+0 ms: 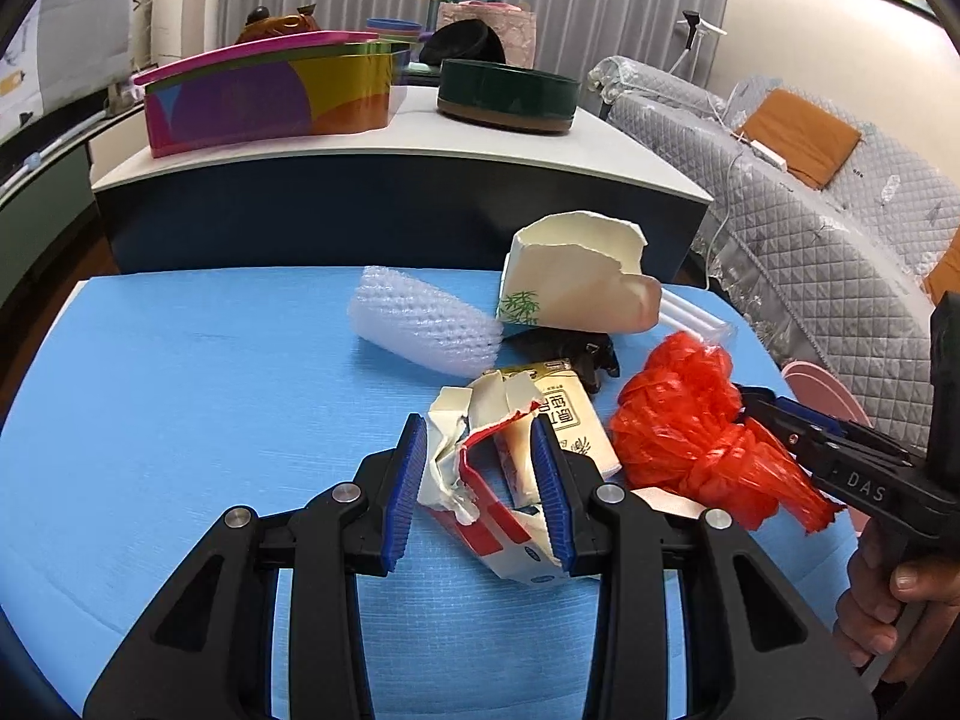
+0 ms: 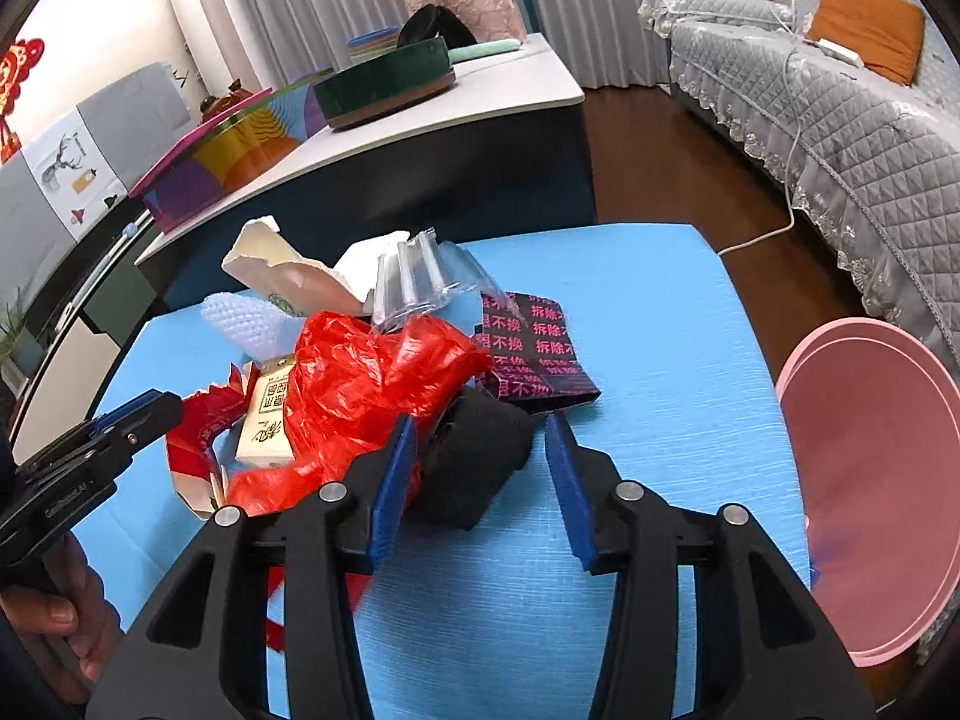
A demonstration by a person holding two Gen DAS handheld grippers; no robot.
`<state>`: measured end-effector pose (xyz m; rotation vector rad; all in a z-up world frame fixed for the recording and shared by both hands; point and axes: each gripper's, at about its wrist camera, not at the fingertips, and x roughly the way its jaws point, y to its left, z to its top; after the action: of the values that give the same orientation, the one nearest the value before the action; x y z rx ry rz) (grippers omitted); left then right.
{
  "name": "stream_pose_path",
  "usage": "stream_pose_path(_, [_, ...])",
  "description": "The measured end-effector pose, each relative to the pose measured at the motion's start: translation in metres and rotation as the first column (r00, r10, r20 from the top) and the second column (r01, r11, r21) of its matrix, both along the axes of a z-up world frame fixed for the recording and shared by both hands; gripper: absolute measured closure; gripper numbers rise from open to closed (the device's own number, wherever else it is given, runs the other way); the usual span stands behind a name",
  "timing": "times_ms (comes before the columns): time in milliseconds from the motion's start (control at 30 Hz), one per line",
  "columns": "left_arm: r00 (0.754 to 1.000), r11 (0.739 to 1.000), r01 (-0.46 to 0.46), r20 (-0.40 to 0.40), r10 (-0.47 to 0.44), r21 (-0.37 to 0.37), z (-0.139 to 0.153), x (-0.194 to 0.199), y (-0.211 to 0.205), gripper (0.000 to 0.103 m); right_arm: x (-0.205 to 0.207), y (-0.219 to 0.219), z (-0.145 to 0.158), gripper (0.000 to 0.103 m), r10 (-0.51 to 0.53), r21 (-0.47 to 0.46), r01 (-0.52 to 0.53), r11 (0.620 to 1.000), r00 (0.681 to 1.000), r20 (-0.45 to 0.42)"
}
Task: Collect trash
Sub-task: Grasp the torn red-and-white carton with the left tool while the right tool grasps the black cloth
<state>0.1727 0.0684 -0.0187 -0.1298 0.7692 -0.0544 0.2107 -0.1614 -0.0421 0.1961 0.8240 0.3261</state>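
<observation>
The trash sits in a heap on my blue mat [image 1: 180, 390]. My left gripper [image 1: 480, 480] is clamped on a torn red and white carton [image 1: 474, 492]. Its lower end hides behind the blue pads, so I can't see all of it. At about 1 o'clock from it lies a small tan box [image 1: 576, 420] with print. At 3 o'clock is a crumpled red plastic bag [image 1: 690, 426], and it covers part of the tan box.

My right gripper [image 2: 480, 474] has its jaws apart, pressing on nothing. A black thing [image 2: 480, 462] lies between them. I can't tell what it is. The red bag touches the left pad.

At 12 o'clock in the heap I see a torn paper cup [image 1: 570, 282], white bubble wrap [image 1: 420, 324] and a clear wrapper [image 2: 420, 276]. A dark wrapper with pink print [image 2: 528, 348] lies at 1 o'clock. A pink bin [image 2: 870, 480] waits at 3 o'clock, cut off by the edge.
</observation>
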Motion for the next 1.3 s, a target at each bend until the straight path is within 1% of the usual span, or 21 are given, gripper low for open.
stream_pose_path(67, [1.000, 1.000, 0.000, -0.005, 0.000, 0.003, 0.000, -0.001, 0.000, 0.078, 0.000, 0.000, 0.000, 0.065, 0.001, 0.000, -0.001, 1.000, 1.000, -0.001])
stream_pose_path(133, [1.000, 1.000, -0.004, -0.014, 0.005, 0.015, -0.001, -0.001, -0.001, 0.082, 0.001, 0.000, 0.000, 0.069, 0.005, 0.002, -0.005, 1.000, 1.000, -0.005])
stream_pose_path(267, [0.999, 1.000, -0.017, -0.032, 0.018, 0.019, -0.003, -0.002, 0.001, 0.082, 0.000, 0.000, -0.001, 0.075, 0.009, -0.004, -0.009, 1.000, 1.000, -0.009])
stream_pose_path(300, [0.999, 1.000, -0.015, -0.037, 0.015, 0.021, -0.003, -0.001, 0.001, 0.084, -0.001, 0.000, 0.000, 0.076, 0.012, -0.007, -0.012, 1.000, 1.000, -0.009])
stream_pose_path(333, [0.999, 1.000, -0.013, -0.039, 0.014, 0.023, -0.004, -0.001, 0.001, 0.088, -0.001, 0.000, 0.000, 0.078, 0.013, -0.009, -0.013, 1.000, 1.000, -0.008])
stream_pose_path(367, [0.999, 1.000, -0.011, -0.039, 0.012, 0.027, -0.004, -0.002, 0.000, 0.090, -0.002, 0.000, 0.001, 0.078, 0.014, -0.013, -0.014, 1.000, 1.000, -0.004])
stream_pose_path(467, [0.999, 0.999, -0.009, -0.033, 0.010, 0.037, -0.002, -0.003, 0.000, 0.092, -0.005, 0.000, 0.005, 0.079, 0.015, -0.025, -0.015, 1.000, 1.000, 0.017])
stream_pose_path(833, [0.999, 0.998, -0.034, 0.034, 0.032, 0.052, 0.017, -0.013, 0.006, 0.093, -0.024, -0.013, 0.031, 0.079, -0.021, -0.042, 0.025, 0.999, 0.994, 0.106])
stream_pose_path(1100, [0.996, 0.998, -0.010, 0.089, 0.005, 0.054, 0.031, -0.029, -0.003, 0.093, -0.049, -0.025, 0.050, 0.079, -0.041, -0.080, 0.057, 0.995, 0.983, 0.181])
stream_pose_path(1300, [0.991, 0.998, 0.015, 0.130, -0.023, 0.061, 0.041, -0.041, -0.016, 0.093, -0.067, -0.038, 0.061, 0.079, -0.066, -0.082, 0.086, 0.993, 0.973, 0.220])
